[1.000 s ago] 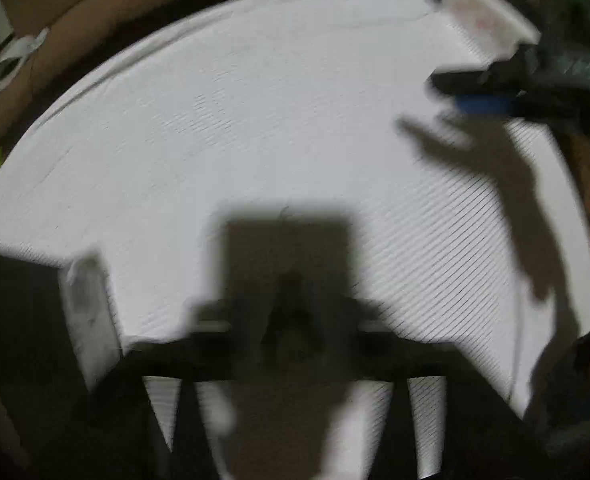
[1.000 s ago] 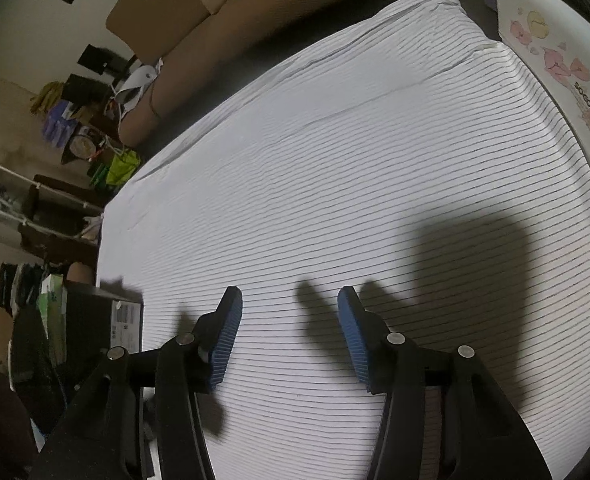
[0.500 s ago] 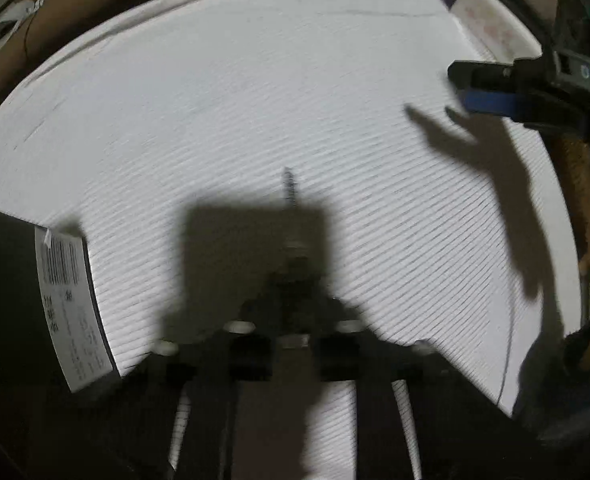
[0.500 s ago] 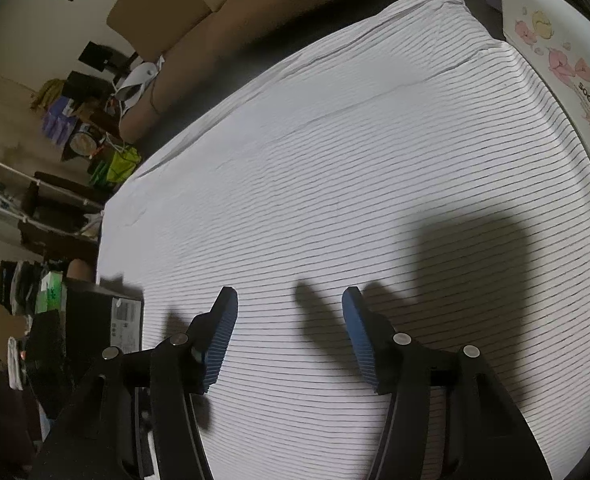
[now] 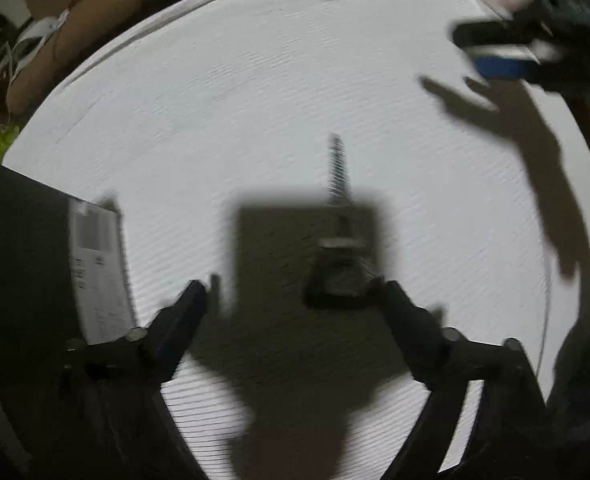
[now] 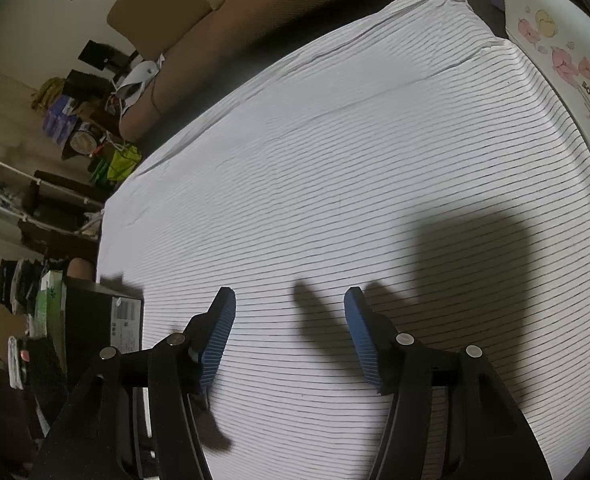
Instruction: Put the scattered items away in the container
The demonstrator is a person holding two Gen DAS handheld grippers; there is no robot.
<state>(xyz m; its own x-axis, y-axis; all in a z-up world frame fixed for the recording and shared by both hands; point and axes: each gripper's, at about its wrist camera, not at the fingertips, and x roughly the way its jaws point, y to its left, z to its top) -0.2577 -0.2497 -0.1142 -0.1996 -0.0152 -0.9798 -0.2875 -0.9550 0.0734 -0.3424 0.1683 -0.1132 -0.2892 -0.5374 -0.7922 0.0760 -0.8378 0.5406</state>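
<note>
Left wrist view: the left claw (image 5: 291,292) is spread wide, its two fingers well apart at 7 and 5 o'clock, holding nothing. Motion blur softens this view. Between the fingers, nearer the right one, a small dark item (image 5: 337,280) lies on the striped sheet (image 5: 255,100). It has a blocky base and a thin threaded shaft pointing toward 12 o'clock. Its type cannot be told through the blur. It touches neither finger pad clearly; the right finger (image 5: 407,320) is just beside its base. A square shadow covers the sheet around the item.

At 9 o'clock a black box (image 5: 23,264) with a white label (image 5: 95,272) sits at the sheet's edge, just beside the left finger. Whether the box is open cannot be told.

At 2 o'clock, far across the sheet, the right claw (image 5: 499,52) shows side-on, blurred, with a blue pad, above its shadow.

Right wrist view: the right claw (image 6: 289,336) is open, blue ribbed pads (image 6: 217,340) well apart, nothing between them. It hangs over the striped sheet (image 6: 335,160). Its finger shadows fall on the sheet just ahead at 12 o'clock.

At 9 o'clock the black box (image 6: 91,320) sits at the sheet's near-left edge, label facing the claw.

Farther, at 10 o'clock, clutter and a green bag (image 6: 123,160) stand beyond the sheet. At 11 o'clock a brown sofa (image 6: 223,32) runs along the far edge. At 2 o'clock a white panel (image 6: 555,60) with pink flower prints borders the sheet.
</note>
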